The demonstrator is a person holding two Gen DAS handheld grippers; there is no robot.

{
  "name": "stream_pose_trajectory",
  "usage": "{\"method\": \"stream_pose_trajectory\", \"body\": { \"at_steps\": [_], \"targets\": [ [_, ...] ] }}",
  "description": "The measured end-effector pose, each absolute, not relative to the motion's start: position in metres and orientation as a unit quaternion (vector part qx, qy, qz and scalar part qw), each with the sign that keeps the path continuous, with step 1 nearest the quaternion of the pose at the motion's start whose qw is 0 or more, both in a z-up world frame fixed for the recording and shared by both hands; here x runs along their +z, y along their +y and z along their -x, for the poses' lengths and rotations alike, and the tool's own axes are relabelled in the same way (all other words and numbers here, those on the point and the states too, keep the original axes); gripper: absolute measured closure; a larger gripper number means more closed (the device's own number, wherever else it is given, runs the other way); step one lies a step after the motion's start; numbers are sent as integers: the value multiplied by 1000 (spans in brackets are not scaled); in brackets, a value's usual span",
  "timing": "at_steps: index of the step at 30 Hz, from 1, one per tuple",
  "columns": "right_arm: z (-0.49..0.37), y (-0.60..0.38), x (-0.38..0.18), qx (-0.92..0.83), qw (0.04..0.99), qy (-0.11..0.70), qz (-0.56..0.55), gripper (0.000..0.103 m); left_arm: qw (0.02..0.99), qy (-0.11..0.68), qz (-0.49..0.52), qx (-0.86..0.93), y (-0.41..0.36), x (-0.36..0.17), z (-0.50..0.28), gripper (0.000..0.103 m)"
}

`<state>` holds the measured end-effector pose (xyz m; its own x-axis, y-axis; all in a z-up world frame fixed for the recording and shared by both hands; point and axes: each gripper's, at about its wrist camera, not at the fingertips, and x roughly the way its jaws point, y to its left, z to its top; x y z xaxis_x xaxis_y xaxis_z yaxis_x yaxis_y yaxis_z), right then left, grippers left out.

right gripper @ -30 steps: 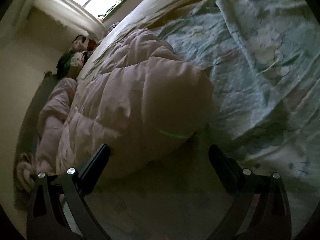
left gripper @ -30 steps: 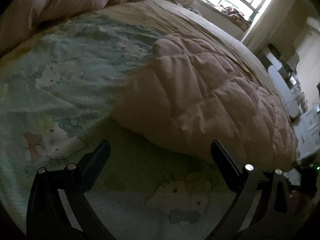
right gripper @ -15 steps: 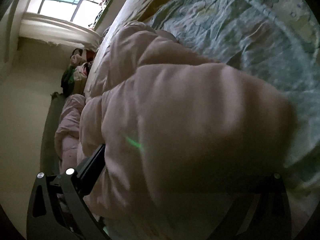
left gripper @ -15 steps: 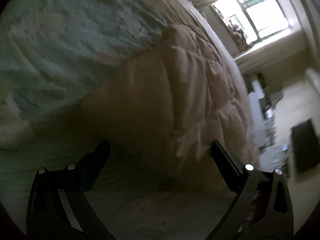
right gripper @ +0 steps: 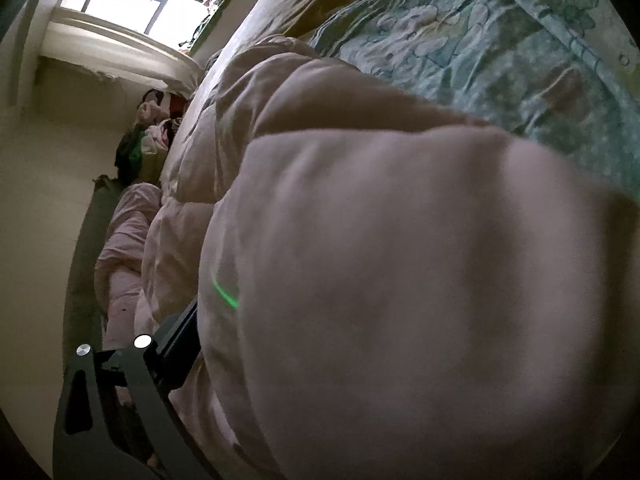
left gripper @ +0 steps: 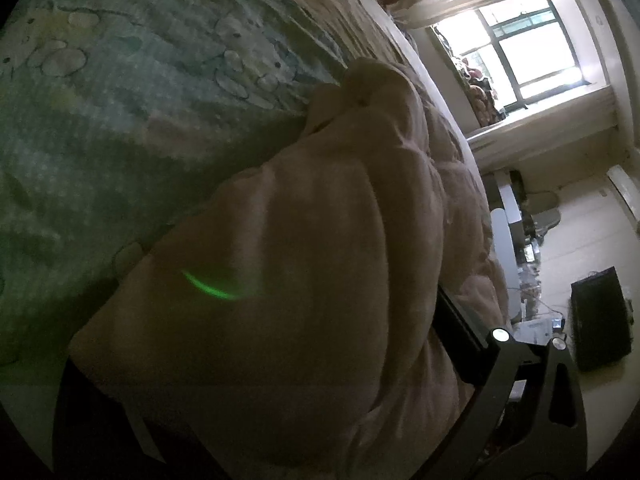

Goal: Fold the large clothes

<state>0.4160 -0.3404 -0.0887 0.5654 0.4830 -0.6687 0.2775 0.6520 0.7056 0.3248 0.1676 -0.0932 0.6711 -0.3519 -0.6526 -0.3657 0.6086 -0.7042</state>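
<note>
A large pale pink quilted puffy garment [left gripper: 328, 240] lies on a bed and fills both views; it also shows in the right wrist view [right gripper: 400, 260]. My left gripper [left gripper: 260, 348] has its jaws wide apart around one bulging end of the garment, with only the right finger [left gripper: 460, 332] showing. My right gripper [right gripper: 360, 344] is wide apart around the other end. Its left finger [right gripper: 176, 344] shows and the right one is hidden behind the fabric.
The bed carries a teal cartoon-print sheet [left gripper: 120, 100], also in the right wrist view [right gripper: 500, 60]. A bright window [left gripper: 532, 52] is behind. A black box [left gripper: 596, 320] sits on the floor. Piled clothes [right gripper: 156, 132] lie beside the bed.
Both grippers have moved forward onto the ends of the pink garment, which now sits between their open fingers. Both views have rolled sideways.
</note>
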Motion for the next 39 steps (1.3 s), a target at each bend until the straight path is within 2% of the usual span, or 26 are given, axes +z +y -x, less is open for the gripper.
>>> {"method": "stream_pose_trajectory", "body": {
  "at_steps": [6,12,16,18,20,21,26,33,39],
  "targets": [
    [-413,-324,-69,59,809,463,-357,26,813,410,414,8,164,-82,-331,10],
    [-416,-294,-42,50,850,456,-259,46,834,407,372,9,154,-66,-336,20],
    [-419,-277,-34,46,874,439,-202,56,852,402,334,4,145,-56,-339,34],
    [-420,-272,-33,48,881,432,-187,60,859,400,318,-3,142,-51,-340,44],
    [-422,-273,-35,53,884,427,-184,64,871,395,293,-12,136,-42,-340,59],
    [-420,-272,-32,59,887,421,-183,66,877,390,280,-16,132,-38,-340,62],
    [-403,-274,-14,83,904,390,-153,70,897,362,250,-28,122,-9,-342,69],
    [-385,-259,24,123,922,346,-126,73,911,330,244,-42,121,21,-328,71],
    [-343,-247,59,177,933,302,-89,74,922,300,238,-53,121,48,-283,72]
  ]
}}
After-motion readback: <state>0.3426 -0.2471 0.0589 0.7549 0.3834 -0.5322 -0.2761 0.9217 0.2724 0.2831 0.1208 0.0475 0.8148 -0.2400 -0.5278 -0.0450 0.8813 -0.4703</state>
